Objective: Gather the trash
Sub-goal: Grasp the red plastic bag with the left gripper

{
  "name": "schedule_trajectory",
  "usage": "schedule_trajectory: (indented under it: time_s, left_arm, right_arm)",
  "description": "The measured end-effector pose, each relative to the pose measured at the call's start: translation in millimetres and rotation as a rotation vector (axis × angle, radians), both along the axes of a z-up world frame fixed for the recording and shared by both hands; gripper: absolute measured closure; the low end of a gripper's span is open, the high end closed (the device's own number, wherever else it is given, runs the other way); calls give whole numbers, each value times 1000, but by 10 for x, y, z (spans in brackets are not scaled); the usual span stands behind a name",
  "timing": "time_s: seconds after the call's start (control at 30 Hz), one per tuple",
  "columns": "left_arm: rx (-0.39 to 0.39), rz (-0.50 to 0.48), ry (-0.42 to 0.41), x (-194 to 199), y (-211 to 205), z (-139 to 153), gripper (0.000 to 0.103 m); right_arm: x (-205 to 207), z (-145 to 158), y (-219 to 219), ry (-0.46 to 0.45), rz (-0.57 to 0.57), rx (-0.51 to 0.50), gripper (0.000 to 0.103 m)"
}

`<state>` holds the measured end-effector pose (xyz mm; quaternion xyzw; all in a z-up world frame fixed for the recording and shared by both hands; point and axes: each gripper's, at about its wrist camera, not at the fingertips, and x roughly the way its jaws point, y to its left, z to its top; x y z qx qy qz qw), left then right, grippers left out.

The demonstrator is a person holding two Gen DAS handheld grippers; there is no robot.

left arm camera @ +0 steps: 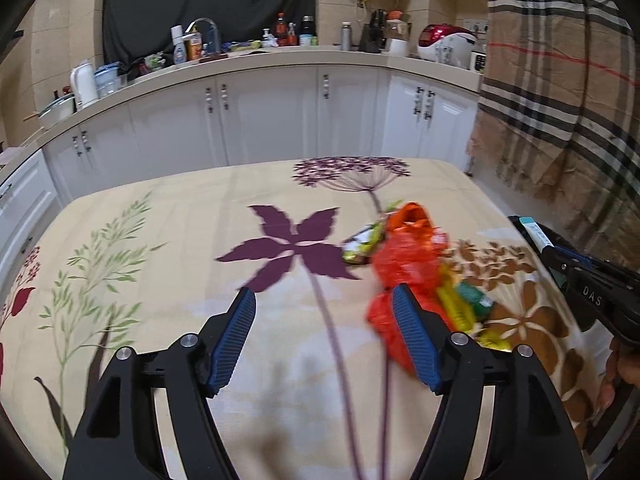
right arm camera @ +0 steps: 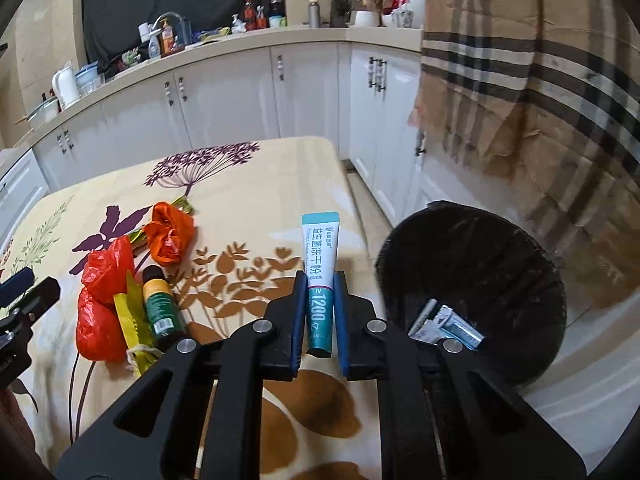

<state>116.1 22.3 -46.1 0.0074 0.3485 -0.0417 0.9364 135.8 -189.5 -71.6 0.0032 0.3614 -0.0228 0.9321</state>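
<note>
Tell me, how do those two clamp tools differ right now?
The right gripper is shut on a teal-and-white sachet, holding it upright near the black trash bin. The left gripper is open and holds nothing, its blue pads spread wide above the floral tablecloth, beside the red plastic bags. Both are black with ribbed blue pads.

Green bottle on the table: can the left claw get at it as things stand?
Probably yes. The left claw is open and empty over the tablecloth, and the green bottle lies just to its right with its upper side exposed. Red plastic bags and a yellow wrapper crowd its near side, so approach from above.
</note>
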Motion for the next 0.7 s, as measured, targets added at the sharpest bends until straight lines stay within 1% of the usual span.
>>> schedule_trajectory:
  time_s: [0.07,0.13,0.3,0.33,0.37,0.5,0.53,0.57,0.6,0.7]
  left_arm:
    - [-2,-14,0,18,-95,-4,32]
    - [0,-27,5,36,-181,-22,32]
    - [35,-45,23,89,-332,-120,32]
    - [38,-46,26,93,-340,-138,33]
    - [36,-48,33,98,-343,-154,39]
    - [9,-63,42,84,-339,-171,51]
    - [8,-72,41,80,-353,-172,57]
    - [8,-83,39,68,-364,-173,66]
    - [10,-92,36,54,-377,-173,71]
    - [22,-104,24,22,-400,-177,72]
  right_arm:
    - [-35,13,-64,-7,-8,-1,90]
    - [-55,21,-124,-12,-14,0,90]
    - [-94,16,-238,-19,-25,15,90]
    - [-100,12,-258,-19,-25,18,90]
    - [-109,9,-266,-19,-25,18,90]
    - [-136,7,-303,-22,-27,24,90]
    - [-141,9,-311,-23,-28,25,90]
    - [-147,12,-317,-24,-28,28,90]
    - [-151,14,-322,-26,-28,30,90]
    - [-161,16,-318,-29,-27,32,90]
